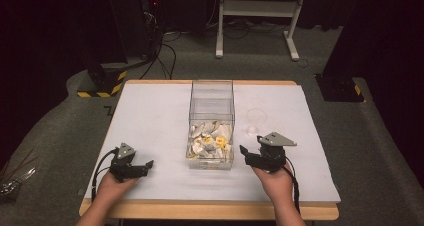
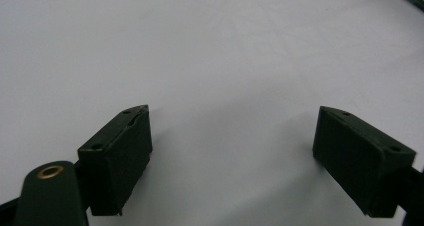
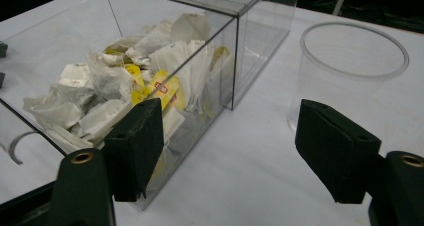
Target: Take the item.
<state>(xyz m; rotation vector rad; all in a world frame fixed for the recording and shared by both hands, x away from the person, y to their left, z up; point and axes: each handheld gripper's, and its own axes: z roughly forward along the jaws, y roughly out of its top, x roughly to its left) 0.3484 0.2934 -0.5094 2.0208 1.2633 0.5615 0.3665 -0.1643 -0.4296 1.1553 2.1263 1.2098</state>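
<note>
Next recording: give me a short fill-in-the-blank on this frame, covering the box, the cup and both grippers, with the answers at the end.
1. The tea bags lie inside the clear ____ box.
2. The clear cup stands on the table, apart from the box, and it is ____.
3. The right gripper has its jaws ____, with nothing between them.
4. The left gripper is open above bare ____ tabletop.

Missing words: plastic; empty; open; white
</note>
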